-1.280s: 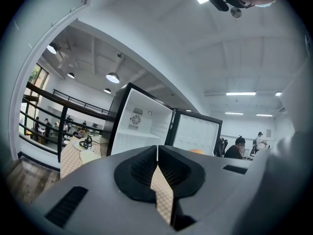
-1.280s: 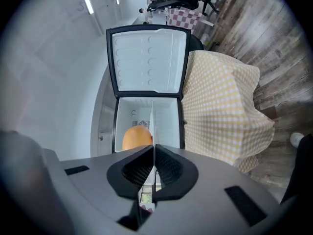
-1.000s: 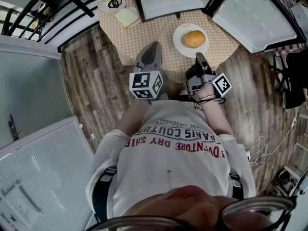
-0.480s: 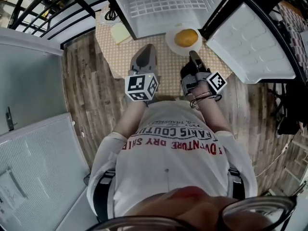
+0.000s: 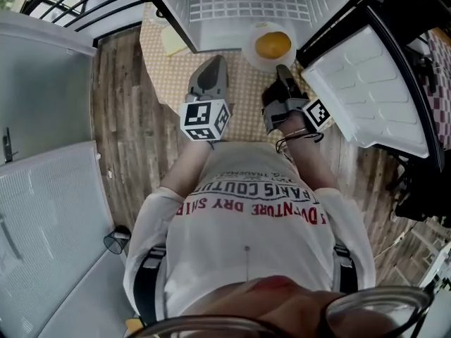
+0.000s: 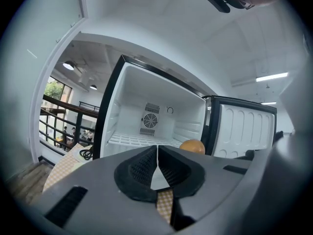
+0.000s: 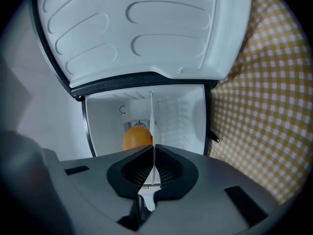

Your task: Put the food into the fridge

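A: State of the right gripper (image 7: 153, 154)?
B: Clamped on the plate (image 5: 252, 55) rim. Bun (image 5: 273, 45) on it, top centre, at the open fridge (image 5: 211, 5).
A: And the left gripper (image 6: 157, 156)?
B: Jaws together, empty. Best done by holding the plate level and sliding it well inside.

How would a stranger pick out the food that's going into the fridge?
Find the open white fridge at the top of the head view. Before its mouth the right gripper holds a white plate by the rim, with the food on it. It is the only round orange thing; the pale yellow square on the table lies flat.
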